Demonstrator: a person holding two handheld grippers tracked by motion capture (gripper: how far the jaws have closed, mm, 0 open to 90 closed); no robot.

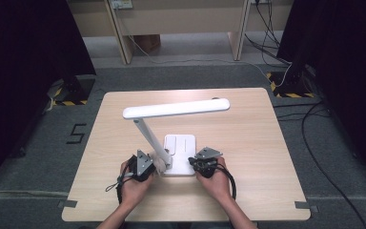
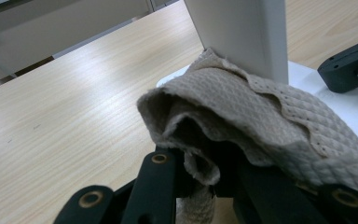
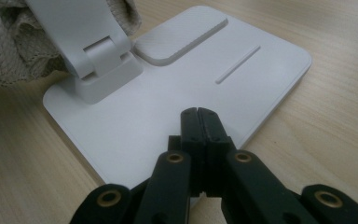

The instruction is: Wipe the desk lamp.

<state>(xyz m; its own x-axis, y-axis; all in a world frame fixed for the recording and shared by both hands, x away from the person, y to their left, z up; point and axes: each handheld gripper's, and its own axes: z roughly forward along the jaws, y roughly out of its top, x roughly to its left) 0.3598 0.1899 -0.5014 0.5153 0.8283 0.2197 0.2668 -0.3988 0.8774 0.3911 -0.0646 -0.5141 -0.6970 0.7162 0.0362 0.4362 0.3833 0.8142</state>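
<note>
A white desk lamp (image 1: 176, 109) stands mid-table, its long head level above a slanted arm (image 1: 147, 134) and a flat square base (image 1: 181, 148). My left gripper (image 1: 148, 164) is shut on a beige quilted cloth (image 1: 161, 162), which presses against the foot of the lamp arm. In the left gripper view the cloth (image 2: 242, 121) bunches over the jaws and touches the arm (image 2: 242, 32). My right gripper (image 1: 198, 164) is shut with nothing in it. Its closed tips (image 3: 198, 114) rest on the near edge of the base (image 3: 177, 93), beside the hinge (image 3: 102, 60).
The wooden table (image 1: 248, 138) has bare room left, right and behind the lamp. Black stands with hazard-striped feet (image 1: 290, 90) flank the far corners, and cables (image 1: 324, 143) run over the grey floor at the right. A wooden bench (image 1: 181, 19) stands beyond.
</note>
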